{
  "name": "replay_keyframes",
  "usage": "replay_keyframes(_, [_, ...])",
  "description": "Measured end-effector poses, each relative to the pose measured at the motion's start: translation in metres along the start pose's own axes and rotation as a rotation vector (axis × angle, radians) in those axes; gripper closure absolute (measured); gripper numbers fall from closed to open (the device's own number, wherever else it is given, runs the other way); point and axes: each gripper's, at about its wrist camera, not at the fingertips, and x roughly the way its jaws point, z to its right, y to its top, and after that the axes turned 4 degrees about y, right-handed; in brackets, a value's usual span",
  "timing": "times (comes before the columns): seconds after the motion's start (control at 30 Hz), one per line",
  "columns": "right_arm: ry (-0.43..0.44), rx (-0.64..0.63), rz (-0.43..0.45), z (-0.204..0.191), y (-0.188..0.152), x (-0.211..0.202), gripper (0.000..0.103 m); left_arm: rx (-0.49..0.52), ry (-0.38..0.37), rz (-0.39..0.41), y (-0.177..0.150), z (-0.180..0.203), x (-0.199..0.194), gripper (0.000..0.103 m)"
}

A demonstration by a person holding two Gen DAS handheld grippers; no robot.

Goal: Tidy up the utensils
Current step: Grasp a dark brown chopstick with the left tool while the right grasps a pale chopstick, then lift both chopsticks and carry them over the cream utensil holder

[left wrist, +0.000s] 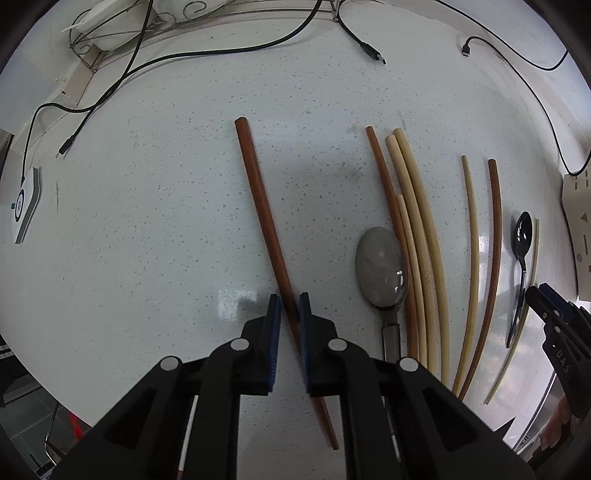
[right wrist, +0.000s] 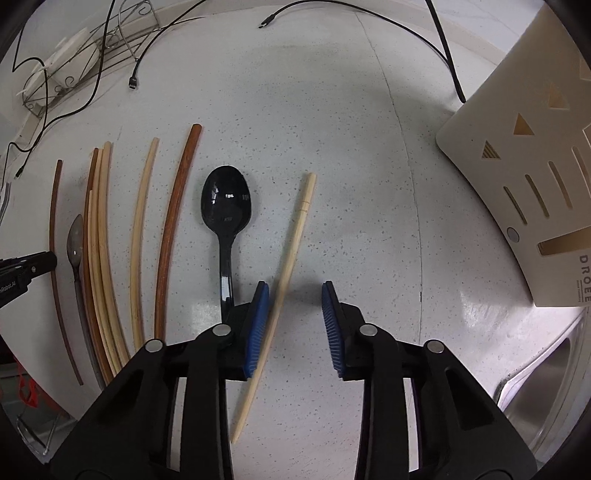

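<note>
My left gripper (left wrist: 290,299) points straight down at the speckled white counter (left wrist: 147,221), shut on a dark brown chopstick (left wrist: 258,192) near its thin end. To its right lie a grey spoon (left wrist: 382,266), a bunch of pale and brown chopsticks (left wrist: 417,221), then a pale and a brown one apart. My right gripper (right wrist: 294,291) stands open over a pale chopstick (right wrist: 301,218), which lies between the pads close against the left pad (right wrist: 258,317). A black plastic spoon (right wrist: 226,206) lies just left of that gripper, bowl up.
A cream slotted utensil holder (right wrist: 535,184) stands at the right, with a steel sink (right wrist: 546,387) below it. Black cables (left wrist: 221,51) and a wire rack (left wrist: 110,26) run along the back. A white device (left wrist: 24,206) sits at the far left.
</note>
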Motion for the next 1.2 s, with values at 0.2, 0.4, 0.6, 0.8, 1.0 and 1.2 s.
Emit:
replay_keyframes(0.2, [0.007, -0.009, -0.01, -0.009, 0.0, 0.003, 0.098, 0.008, -0.029, -0.008, 0.0, -0.007, 0.005, 0.096])
replay_keyframes(0.4, [0.037, 0.031, -0.012, -0.007, -0.002, 0.005, 0.099, 0.005, -0.063, -0.009, -0.005, -0.016, 0.007, 0.097])
replay_keyframes(0.6, [0.062, 0.07, -0.003, 0.011, -0.009, -0.004, 0.099, 0.01, -0.081, 0.003, -0.007, -0.018, 0.002, 0.097])
replay_keyframes(0.8, [0.086, 0.108, 0.023, 0.021, -0.009, -0.013, 0.099, 0.007, -0.096, 0.019, -0.015, -0.031, -0.017, 0.097])
replay_keyframes(1.0, [0.094, 0.122, 0.055, 0.029, -0.011, -0.027, 0.099, -0.001, -0.113, 0.046, -0.02, -0.028, -0.033, 0.097])
replay_keyframes(1.2, [0.146, 0.137, 0.097, 0.025, -0.017, -0.04, 0.099, 0.0, -0.14, 0.083, -0.025, -0.034, -0.054, 0.097])
